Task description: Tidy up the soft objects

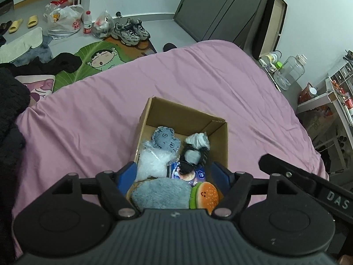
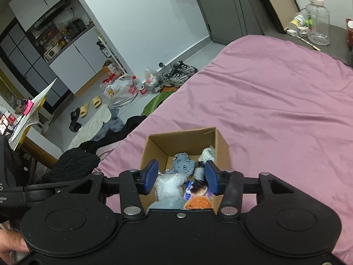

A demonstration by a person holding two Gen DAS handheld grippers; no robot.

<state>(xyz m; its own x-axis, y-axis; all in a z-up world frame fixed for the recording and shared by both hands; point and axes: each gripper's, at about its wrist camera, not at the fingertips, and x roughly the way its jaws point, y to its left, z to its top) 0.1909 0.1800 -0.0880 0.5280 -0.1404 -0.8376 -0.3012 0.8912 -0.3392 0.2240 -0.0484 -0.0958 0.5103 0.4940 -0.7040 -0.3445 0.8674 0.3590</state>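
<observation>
An open cardboard box (image 1: 187,112) (image 2: 220,141) sits on the pink bed. Inside lie a grey-blue plush figure (image 1: 164,140) (image 2: 183,165), a clear plastic bag (image 1: 152,163) (image 2: 169,183), a fluffy grey pad (image 1: 161,193), a burger plush (image 1: 206,194) (image 2: 197,202), a blue packet (image 1: 189,174) and a grey and black bundle (image 1: 195,148). My left gripper (image 1: 174,172) hangs open above the box's near end, holding nothing. My right gripper (image 2: 182,176) is open over the same box, empty. The other gripper's black arm (image 1: 308,181) shows at the right of the left wrist view.
The pink bedsheet (image 1: 198,72) (image 2: 275,101) spreads around the box. Black clothing (image 1: 11,110) (image 2: 75,163) lies at the bed's left edge. Shoes (image 1: 130,31), plastic bags (image 1: 64,19), a bottle (image 1: 87,22) and slippers sit on the floor. A clear jug (image 2: 317,22) stands on the bedside surface.
</observation>
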